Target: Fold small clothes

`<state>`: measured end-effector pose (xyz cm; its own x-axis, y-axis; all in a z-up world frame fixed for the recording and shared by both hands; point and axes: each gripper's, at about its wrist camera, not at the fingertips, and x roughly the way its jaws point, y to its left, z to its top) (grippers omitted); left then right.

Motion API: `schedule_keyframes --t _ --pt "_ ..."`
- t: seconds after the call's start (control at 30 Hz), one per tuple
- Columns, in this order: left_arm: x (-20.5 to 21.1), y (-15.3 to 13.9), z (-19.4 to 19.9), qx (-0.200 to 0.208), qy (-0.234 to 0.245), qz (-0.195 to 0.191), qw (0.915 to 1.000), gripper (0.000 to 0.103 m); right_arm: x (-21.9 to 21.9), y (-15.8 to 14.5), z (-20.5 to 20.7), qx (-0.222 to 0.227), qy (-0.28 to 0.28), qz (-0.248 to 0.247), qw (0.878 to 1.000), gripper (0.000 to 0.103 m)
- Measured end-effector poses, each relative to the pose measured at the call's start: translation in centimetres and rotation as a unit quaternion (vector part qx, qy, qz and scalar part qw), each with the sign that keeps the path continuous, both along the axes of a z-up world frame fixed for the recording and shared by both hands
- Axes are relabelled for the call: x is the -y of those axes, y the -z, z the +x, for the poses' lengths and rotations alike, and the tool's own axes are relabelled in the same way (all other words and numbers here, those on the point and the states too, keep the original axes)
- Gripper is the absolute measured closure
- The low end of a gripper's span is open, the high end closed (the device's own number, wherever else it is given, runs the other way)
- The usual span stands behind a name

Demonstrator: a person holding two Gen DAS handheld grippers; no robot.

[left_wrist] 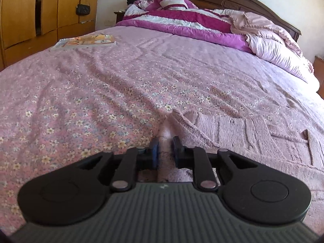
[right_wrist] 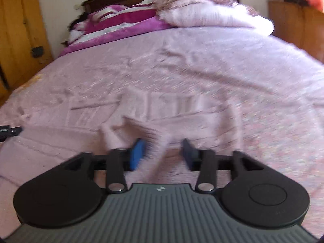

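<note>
Pink garment (left_wrist: 232,133) — edge between left fingers (left_wrist: 155,151)

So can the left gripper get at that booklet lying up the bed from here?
Probably yes, after a long reach: the left gripper straddles the pink garment, while the booklet lies far up the floral bedspread, nothing between.

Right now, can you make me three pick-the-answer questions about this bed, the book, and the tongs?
1. Where is the book?
A. on the bed's far left
B. on the pillow
C. on the floor

2. What colour are the tongs' pads?
A. red
B. blue
C. yellow

3. How do the right tongs stand?
A. wide apart
B. squeezed flat together
C. holding a book

Answers: 1 A, it lies on the flowered sheet. 2 B, the pads show blue. 3 A, a clear gap shows above the fuzzy pink garment.
</note>
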<state>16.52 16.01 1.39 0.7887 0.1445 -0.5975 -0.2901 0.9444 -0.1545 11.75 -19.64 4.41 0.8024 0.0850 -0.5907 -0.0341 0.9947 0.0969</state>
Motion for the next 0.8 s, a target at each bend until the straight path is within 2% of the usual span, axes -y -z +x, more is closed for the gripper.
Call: schedule_keyframes --t 0.1,0.2,0.3,0.43,0.47,0.5,0.57,0.7,0.8 --pt "-0.4 -0.9 -0.7 -0.005 -0.001 -0.013 0.9999 0.073 -0.8 -2.2 -1.4 0.035 -0.026 -0.006 0.999 0.042" --pt "-0.4 -1.9 -1.7 -0.006 -0.001 -0.019 0.9998 0.071 -2.5 -3.4 -2.1 0.045 -0.07 0.003 0.997 0.039" --pt "-0.1 -2.8 -3.0 -0.004 0.007 -0.021 0.9998 0.064 -4.8 -2.8 -2.2 0.037 -0.106 -0.023 0.993 0.039" --pt "0.5 -3.8 -4.7 -0.004 0.024 -0.006 0.9997 0.063 -6.1 -0.7 -0.8 0.022 -0.087 -0.051 0.995 0.039" --pt "0.6 -4.0 -5.0 -0.005 0.026 -0.003 0.9996 0.063 -6.1 -0.3 -0.5 0.017 -0.08 -0.056 0.995 0.042" --pt "0.6 -4.1 -5.3 -0.009 0.028 0.0 0.9996 0.063 -6.0 0.1 -0.2 0.013 -0.07 -0.06 0.996 0.063" --pt "0.6 -4.4 -6.0 -0.015 0.029 0.003 0.9995 0.063 -4.9 0.6 -0.1 0.01 -0.046 -0.048 0.998 0.091" --pt "0.2 -5.2 -7.6 -0.016 0.028 0.005 0.9995 0.063 -1.6 -0.4 -1.8 0.034 0.004 -0.01 0.999 0.091" --pt "0.1 -5.6 -8.5 -0.019 0.028 0.003 0.9994 0.063 0.8 -0.5 -3.3 0.031 0.034 0.013 0.999 0.091"
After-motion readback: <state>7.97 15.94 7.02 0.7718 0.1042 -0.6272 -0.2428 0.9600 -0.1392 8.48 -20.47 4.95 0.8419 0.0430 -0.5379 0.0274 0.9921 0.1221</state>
